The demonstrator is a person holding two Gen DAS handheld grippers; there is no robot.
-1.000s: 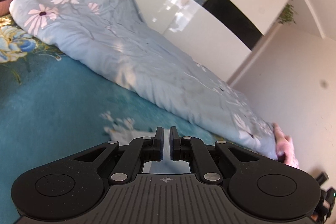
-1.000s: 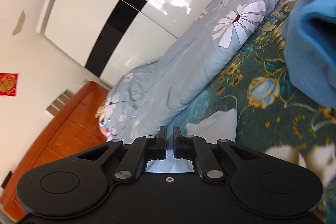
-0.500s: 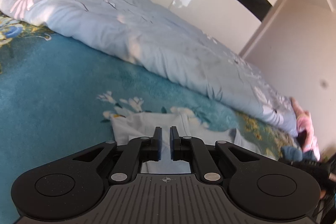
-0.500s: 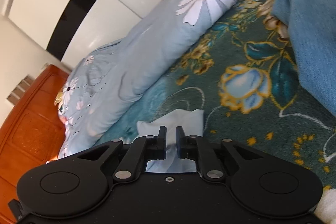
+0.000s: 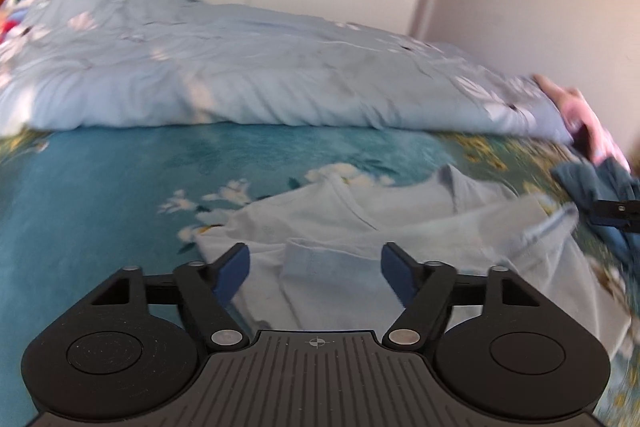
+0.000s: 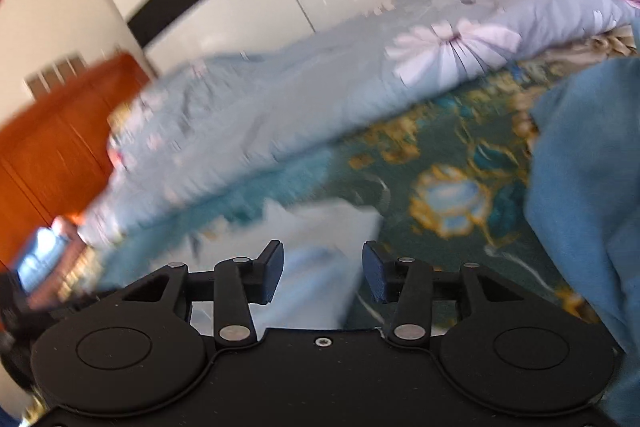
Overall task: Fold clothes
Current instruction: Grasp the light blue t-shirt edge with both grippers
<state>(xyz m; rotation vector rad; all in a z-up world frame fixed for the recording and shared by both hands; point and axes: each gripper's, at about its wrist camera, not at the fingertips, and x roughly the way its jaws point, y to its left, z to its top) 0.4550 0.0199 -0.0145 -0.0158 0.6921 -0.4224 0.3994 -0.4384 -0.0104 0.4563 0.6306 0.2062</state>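
While both tilt downward, each hand-held gripper, left and right, spreads its jaws over the pale shirt

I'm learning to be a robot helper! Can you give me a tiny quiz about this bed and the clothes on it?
1. True or false: the left gripper is clamped on the pale blue cotton shirt.
2. What lies along the far side of the bed? A) a rolled light blue quilt with white daisies B) a red suitcase C) a wooden ladder
3. Fill in: the right gripper has its jaws ____, with pale cloth showing between them.

Key: 1 false, its jaws are opening and the pads stand clear of the shirt. 2 A. 3 opening.
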